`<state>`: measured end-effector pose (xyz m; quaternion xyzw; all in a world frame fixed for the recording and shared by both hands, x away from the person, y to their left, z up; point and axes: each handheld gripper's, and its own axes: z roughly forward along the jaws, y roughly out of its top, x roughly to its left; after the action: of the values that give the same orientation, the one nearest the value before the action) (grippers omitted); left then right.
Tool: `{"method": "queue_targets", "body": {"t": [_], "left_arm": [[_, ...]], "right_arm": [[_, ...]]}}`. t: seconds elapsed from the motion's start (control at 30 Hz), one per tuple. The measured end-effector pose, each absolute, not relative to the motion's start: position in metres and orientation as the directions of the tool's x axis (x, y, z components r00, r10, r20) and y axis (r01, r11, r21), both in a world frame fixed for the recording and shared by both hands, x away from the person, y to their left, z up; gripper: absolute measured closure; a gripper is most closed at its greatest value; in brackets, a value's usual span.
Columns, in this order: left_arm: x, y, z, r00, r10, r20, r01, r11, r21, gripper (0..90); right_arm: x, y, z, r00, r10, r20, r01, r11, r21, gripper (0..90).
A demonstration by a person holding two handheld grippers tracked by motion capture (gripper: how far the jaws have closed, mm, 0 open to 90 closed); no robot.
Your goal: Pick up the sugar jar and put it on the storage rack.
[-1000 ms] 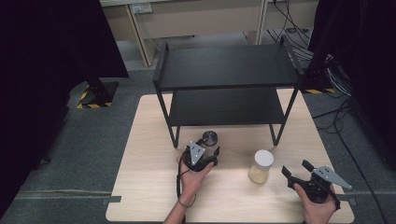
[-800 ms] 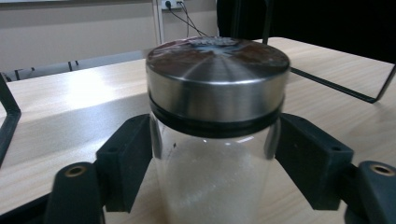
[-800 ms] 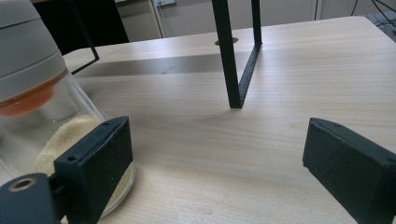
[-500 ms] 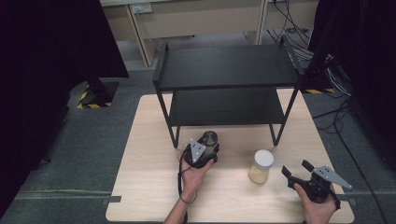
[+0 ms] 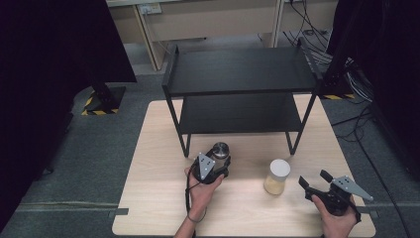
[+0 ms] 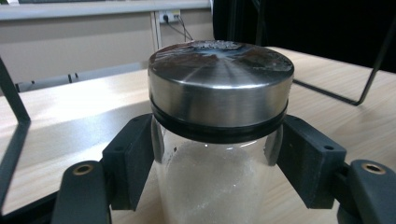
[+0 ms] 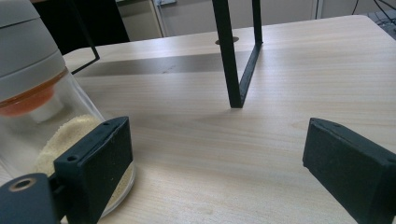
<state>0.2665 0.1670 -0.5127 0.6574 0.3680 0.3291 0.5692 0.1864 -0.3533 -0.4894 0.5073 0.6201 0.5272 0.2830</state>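
Metal-lidded jar [image 6: 219, 140] of white powder stands on the wooden table [image 5: 148, 198], just in front of the black shelf rack [image 5: 240, 94] and near its front left leg. Your left gripper [image 5: 218, 166] has its jaws set around the glass just below the lid; in the left gripper view the pads sit beside the glass on both sides, though I cannot tell whether they press it. Your right gripper [image 5: 314, 179] rests near the table's right front corner with its jaws spread wide and nothing between them. Just beside its left jaw stands a second jar [image 5: 277, 177] (white lid, sandy grains inside).
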Motion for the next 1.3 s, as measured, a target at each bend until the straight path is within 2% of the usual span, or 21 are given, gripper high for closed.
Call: {"method": "queue_targets", "body": {"t": [0.47,1.0,1.3], "left_arm": [[0.238,0.187,-0.49,0.519,0.854,0.051,-0.01,-0.054,0.999,30.6],[0.224,0.191,-0.453,0.53,0.847,0.054,-0.102,0.0,0.995,30.6],[0.221,0.189,-0.433,0.505,0.86,0.067,-0.147,0.01,0.989,30.6]], "right_arm": [[0.186,-0.353,-0.49,-0.323,0.928,0.186,0.33,-0.074,0.941,8.5],[0.186,-0.353,-0.49,-0.324,0.927,0.188,0.33,-0.076,0.941,8.5],[0.187,-0.353,-0.49,-0.324,0.926,0.194,0.332,-0.081,0.94,8.5]]}}
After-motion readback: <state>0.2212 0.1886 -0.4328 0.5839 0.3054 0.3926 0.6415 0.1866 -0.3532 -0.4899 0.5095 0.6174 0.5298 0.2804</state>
